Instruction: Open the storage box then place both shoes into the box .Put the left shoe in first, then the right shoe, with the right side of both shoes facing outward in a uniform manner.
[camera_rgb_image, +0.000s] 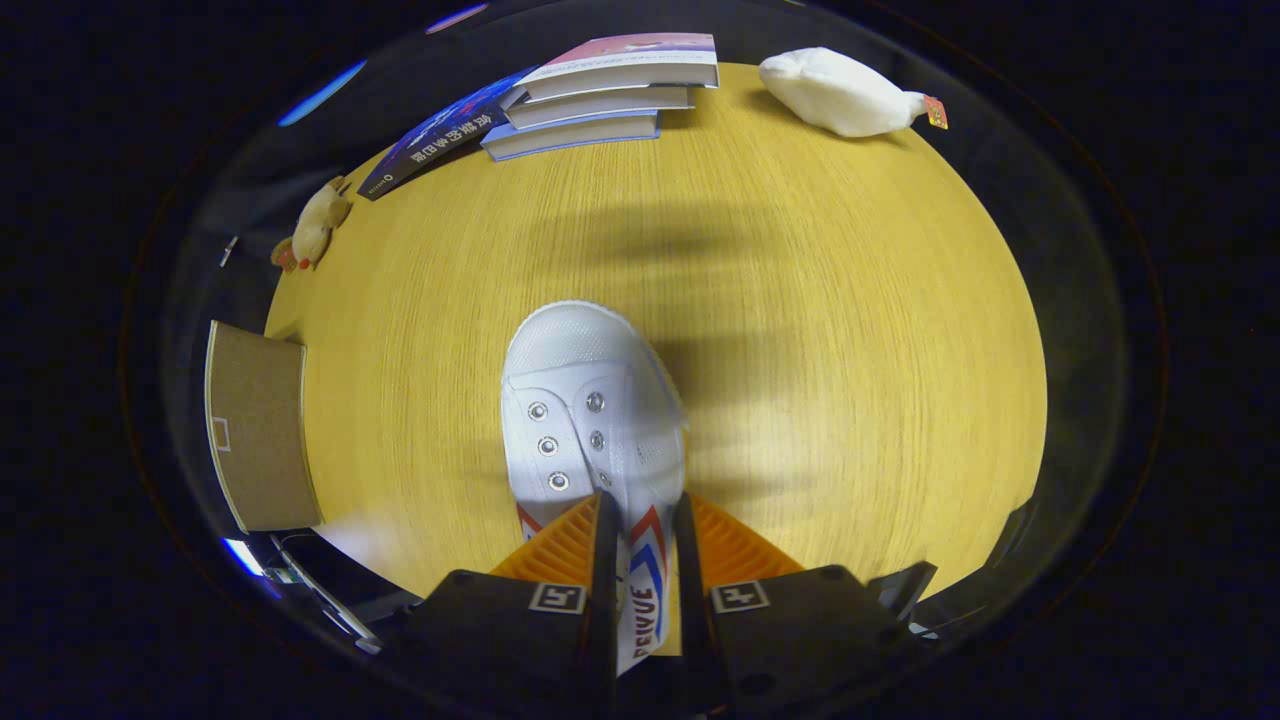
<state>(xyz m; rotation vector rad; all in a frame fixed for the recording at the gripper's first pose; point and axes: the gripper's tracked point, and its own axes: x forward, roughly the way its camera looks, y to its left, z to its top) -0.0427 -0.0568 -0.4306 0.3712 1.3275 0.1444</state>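
A: Item one: the tool (640, 520). Condition?

B: Its fingers (603, 560) are drawn in and clamped on the white shoe (590, 400), pinching the heel end between them. The toe points away, ahead of the fingertips, above the counter (850, 350).

A: Item two: the storage box?

B: A brown box (262, 430) sits at the counter's edge, off to the left of the shoe and well apart from it. Whether it is open cannot be told.

A: Handling note for the carry?

B: Probably keep the pinch firm and the shoe level, swing it toward the box, and check which side faces outward before setting it down. Which shoe of the pair this is cannot be told.

A: Other stock?

B: Stacked books (600, 100), a white soft toy (840, 92), a small brown toy (315, 225).
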